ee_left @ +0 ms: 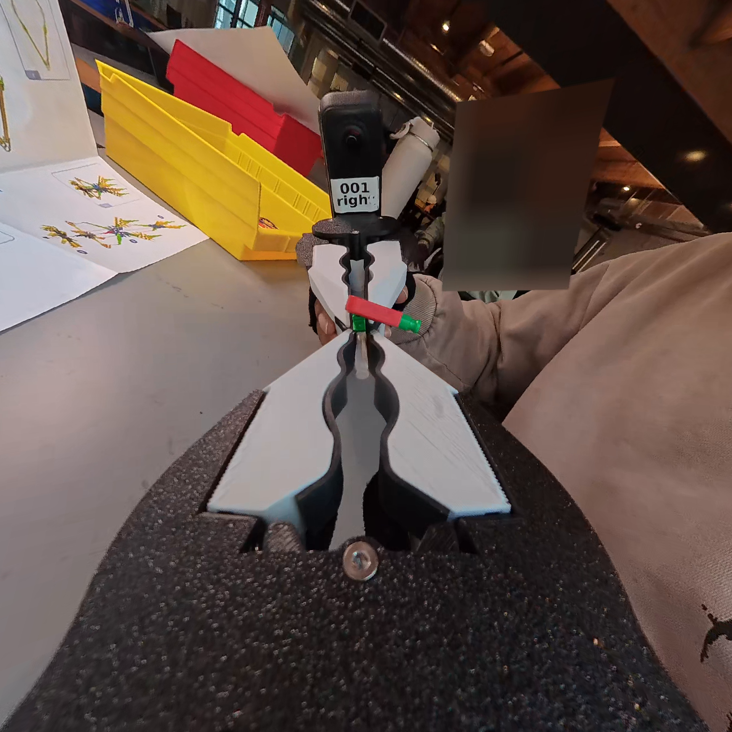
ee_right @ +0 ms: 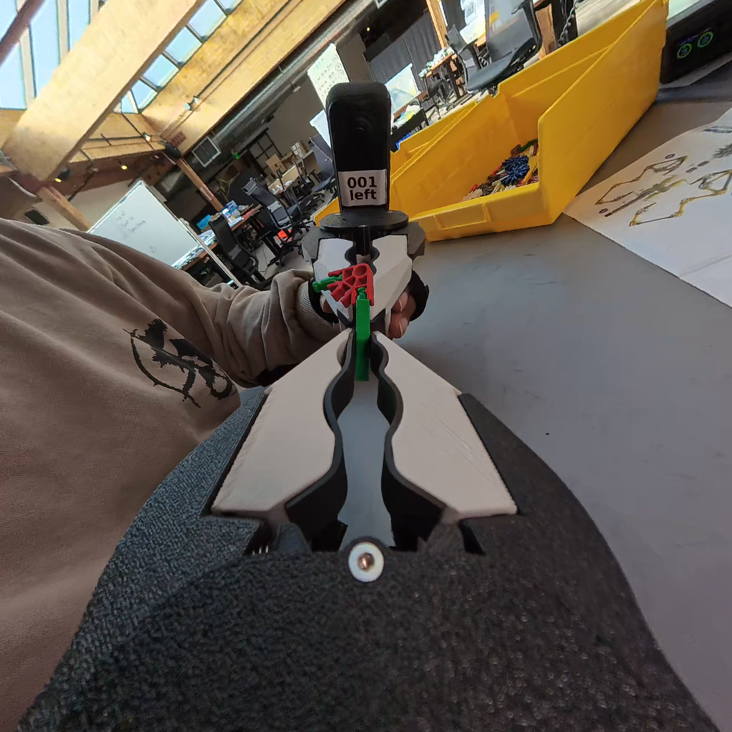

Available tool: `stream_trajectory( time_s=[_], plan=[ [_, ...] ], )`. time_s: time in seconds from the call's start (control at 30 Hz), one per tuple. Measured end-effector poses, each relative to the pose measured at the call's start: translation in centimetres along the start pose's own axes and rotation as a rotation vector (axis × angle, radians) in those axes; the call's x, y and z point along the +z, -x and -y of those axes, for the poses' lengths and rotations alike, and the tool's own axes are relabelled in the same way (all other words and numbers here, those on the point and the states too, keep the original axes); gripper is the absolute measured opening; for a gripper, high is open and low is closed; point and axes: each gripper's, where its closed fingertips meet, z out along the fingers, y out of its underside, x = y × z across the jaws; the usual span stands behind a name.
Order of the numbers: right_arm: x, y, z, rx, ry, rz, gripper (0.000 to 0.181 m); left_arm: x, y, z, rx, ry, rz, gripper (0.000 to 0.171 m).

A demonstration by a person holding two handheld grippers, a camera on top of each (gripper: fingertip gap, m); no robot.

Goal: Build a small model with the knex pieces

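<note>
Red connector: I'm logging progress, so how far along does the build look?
Done: one short green rod already sticks out of the red connector. In hand: the left tongs are shut on a pale rod leading to that connector; the right tongs are shut on a second green rod, its tip at the connector, seating unclear. Left: many loose pieces lie in the yellow bin.

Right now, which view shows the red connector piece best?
The right wrist view: the red connector faces the camera flat, its fan shape and holes clear, a green rod meeting it from the right gripper. The left wrist view shows the red connector only edge-on, as a bar.
</note>
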Motion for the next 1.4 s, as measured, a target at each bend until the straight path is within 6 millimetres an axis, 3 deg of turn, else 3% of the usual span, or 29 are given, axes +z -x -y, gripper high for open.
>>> stream_trajectory(
  time_s=[0.33,0.87,1.27,1.33,1.4],
  plan=[
    [-0.1,-0.6,0.0,0.046,-0.015,-0.007,0.004,-0.3,0.2,-0.2,-0.048,0.014,-0.015,0.009],
    [0.1,-1.1,0.2,0.005,-0.042,-0.06,0.004,0.1,1.3,-0.4,-0.043,-0.01,0.066,0.004],
    [-0.2,-3.8,3.4,-0.609,-0.054,-0.661,0.004,-0.3,4.6,2.8,-0.017,-0.265,0.384,0.003],
    [-0.1,-4.5,3.6,-0.787,-0.001,-0.82,0.003,-0.3,5.4,3.1,-0.019,-0.285,0.463,0.0],
    [-0.2,-4.7,4.4,-0.823,-0.011,-0.877,0.004,-0.4,5.7,3.9,-0.073,-0.347,0.458,0.0]
  ],
)
